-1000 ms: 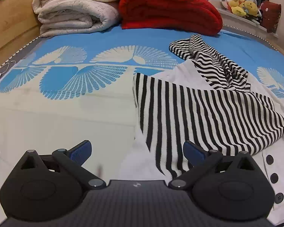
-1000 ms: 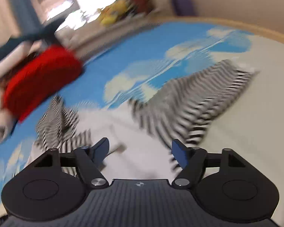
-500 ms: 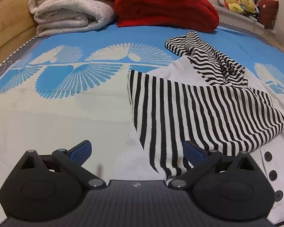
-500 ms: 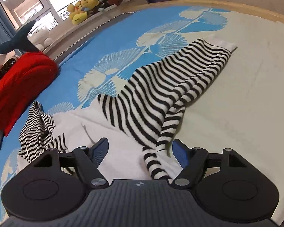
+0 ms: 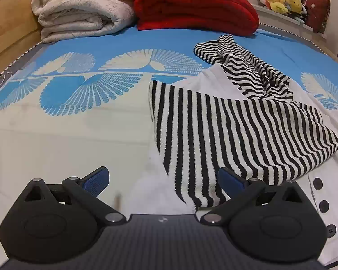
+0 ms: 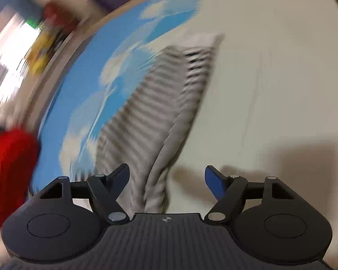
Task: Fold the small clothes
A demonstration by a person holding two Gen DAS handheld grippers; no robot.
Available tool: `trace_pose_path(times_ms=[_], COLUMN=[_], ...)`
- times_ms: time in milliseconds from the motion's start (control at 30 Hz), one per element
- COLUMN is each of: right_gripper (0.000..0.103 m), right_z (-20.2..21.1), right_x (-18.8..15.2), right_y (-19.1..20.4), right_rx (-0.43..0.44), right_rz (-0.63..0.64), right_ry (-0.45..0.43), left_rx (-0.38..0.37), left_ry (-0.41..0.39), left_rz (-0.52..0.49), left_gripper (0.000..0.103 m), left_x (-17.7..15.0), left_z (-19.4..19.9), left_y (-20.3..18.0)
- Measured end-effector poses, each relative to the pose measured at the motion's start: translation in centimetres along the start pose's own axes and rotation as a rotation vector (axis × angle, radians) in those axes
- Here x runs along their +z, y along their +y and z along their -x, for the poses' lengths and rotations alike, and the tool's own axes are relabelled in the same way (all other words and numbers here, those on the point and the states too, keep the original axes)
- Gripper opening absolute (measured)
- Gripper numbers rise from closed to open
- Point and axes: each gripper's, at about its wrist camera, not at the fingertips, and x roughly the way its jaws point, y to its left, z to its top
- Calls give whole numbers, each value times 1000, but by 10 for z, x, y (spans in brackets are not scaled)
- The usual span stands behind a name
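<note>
A small white garment with black-and-white striped sleeves (image 5: 225, 139) and dark buttons lies on the bed. One striped sleeve is folded across its white body; another striped part (image 5: 241, 67) is bunched behind it. My left gripper (image 5: 162, 180) is open and empty, low over the garment's near left edge. My right gripper (image 6: 166, 180) is open and empty over the base of a stretched-out striped sleeve (image 6: 160, 103). The right wrist view is blurred by motion.
The bed has a blue and cream fan-pattern cover (image 5: 78, 85). A folded cream blanket (image 5: 83, 9) and a red blanket (image 5: 196, 4) lie at the far end. Stuffed toys (image 5: 281, 0) sit on the sill behind. A wooden bed frame (image 5: 9, 20) runs along the left.
My left gripper has eased slightly forward over the garment. My right gripper has swung fast toward the stretched-out sleeve, whose view is now blurred. Both stay open.
</note>
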Motion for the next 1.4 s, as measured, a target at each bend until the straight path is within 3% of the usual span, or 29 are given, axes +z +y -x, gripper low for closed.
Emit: trace_pose_path(times_ms=[200,400,500,567,600,633,700,767,800,867,900,933,967,1000,1033,1100,1167,1267,1400], right_gripper=[74,75,74,49,10,5,5,5,5,6,11,35,51,76,82,82,83,84,84], right_z=[-32,-70,-82,-88,-90,-88,-65,-29,-7,27,38,44,46,48,49,49,48,48,13], right_x=[35,54,57,56,54,49,27,-17,-51,-124,-161,-191,-223,-245,-264,-283,-275,-240,-168], right_y=[-29,-23,-11,9,19,33,76,130,154,176,177,172,162,150,134,115,110,119,143], right_rx=[33,157,146,88,90,95,134,206,287,441,511,562,583,579,566,504,450,403,399], right_rz=[-81,-53,-42,-3,20,50,231,527,710,1054,1226,1368,1508,1601,1687,1827,1818,1590,989], right_ry=[-8,-21,-86,-119,-115,-121,-204,-316,-358,-364,-309,-209,-88,-30,-6,-2,-15,-27,135], left_rx=[-3,5,10,7,4,2,3,-2,-7,-14,-16,-19,-20,-22,-24,-30,-39,-49,-55], left_ry=[24,27,36,34,32,28,27,35,37,34,30,25,23,20,17,11,7,4,8], left_rz=[34,36,37,51,60,69,79,88,93,103,106,109,112,115,118,125,135,146,161], left_gripper=[103,103,103,103,103,103,103,103,103,103,103,103,103,103,103,103,103,103,103], left_x=[1,2,2,5,6,7,8,9,9,10,11,11,11,11,11,11,11,11,11], left_z=[-5,-8,-11,-12,-11,-10,-10,-11,-11,-9,-8,-7,-5,-4,-2,1,4,6,7], left_y=[7,3,1,2,3,4,6,8,9,10,11,11,12,13,13,16,19,22,21])
